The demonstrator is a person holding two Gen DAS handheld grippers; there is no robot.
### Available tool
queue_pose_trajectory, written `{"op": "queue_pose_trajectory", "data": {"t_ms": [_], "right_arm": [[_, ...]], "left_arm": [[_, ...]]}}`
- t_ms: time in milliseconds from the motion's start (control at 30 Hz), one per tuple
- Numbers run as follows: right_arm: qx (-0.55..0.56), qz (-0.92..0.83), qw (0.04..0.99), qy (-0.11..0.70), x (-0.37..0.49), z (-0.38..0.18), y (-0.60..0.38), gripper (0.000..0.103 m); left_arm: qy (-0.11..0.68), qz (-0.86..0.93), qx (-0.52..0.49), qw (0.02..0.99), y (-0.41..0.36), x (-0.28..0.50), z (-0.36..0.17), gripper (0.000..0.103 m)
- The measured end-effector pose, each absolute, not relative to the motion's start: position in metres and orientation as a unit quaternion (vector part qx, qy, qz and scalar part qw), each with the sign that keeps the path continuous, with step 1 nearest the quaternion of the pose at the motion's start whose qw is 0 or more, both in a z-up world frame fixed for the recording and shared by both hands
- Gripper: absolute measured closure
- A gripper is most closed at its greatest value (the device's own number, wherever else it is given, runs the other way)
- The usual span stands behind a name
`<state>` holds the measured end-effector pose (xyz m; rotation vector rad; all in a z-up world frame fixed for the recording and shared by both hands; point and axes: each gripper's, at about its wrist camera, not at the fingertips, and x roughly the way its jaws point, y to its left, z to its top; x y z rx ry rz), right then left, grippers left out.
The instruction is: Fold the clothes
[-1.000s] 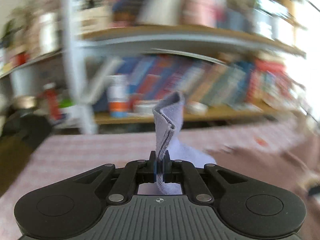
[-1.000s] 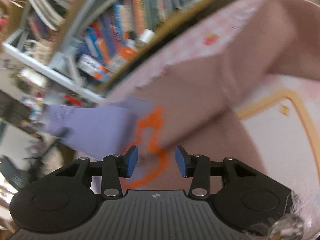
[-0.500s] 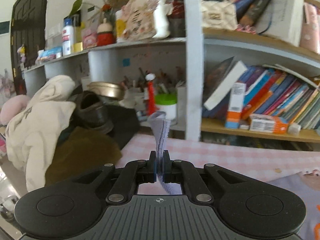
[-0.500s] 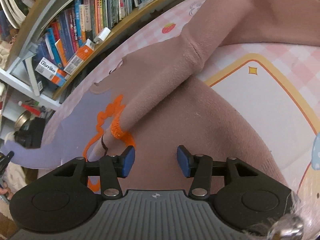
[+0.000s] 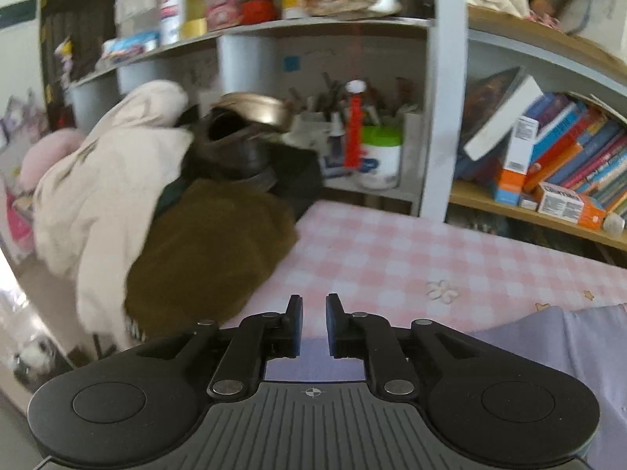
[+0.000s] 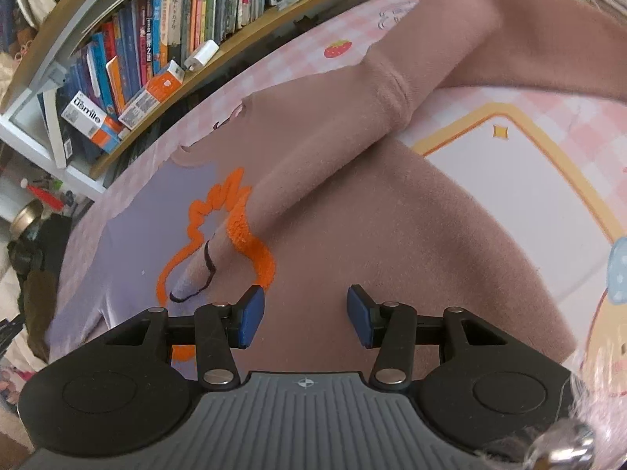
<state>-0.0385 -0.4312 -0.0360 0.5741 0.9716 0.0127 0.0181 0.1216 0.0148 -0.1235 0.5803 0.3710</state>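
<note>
A sweater with a mauve-brown body and a lavender lower part, with orange trim, lies spread on the pink checked tablecloth. One brown sleeve is folded across the body. My right gripper is open and empty just above the brown body. My left gripper is open and empty; the lavender cloth lies under it and to its right, near the table's left edge.
A pile of clothes, cream and olive-brown, sits off the table's left edge. A bookshelf with books, jars and a black shoe stands behind the table. Books also line the right wrist view.
My left gripper has let go of the lavender cloth and opened; the cloth now lies flat on the table. My right gripper stays open over the sweater, hardly moved.
</note>
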Motion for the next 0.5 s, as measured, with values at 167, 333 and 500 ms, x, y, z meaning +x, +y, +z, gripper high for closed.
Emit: {"op": "queue_pose_trajectory", "data": {"t_ms": [167, 333, 500], "right_arm": [[0.221, -0.011, 0.862, 0.457, -0.04, -0.028, -0.444, 0.058], [0.191, -0.03, 0.866, 0.461, -0.043, -0.028, -0.461, 0.058], [0.175, -0.037, 0.869, 0.46, -0.05, -0.026, -0.474, 0.058]], "left_arm": [[0.323, 0.089, -0.119, 0.935, 0.073, -0.021, -0.002, 0.086], [0.366, -0.024, -0.144, 0.919, -0.008, -0.024, -0.027, 0.053], [0.418, -0.067, -0.105, 0.9, -0.062, -0.01, -0.042, 0.053]]}}
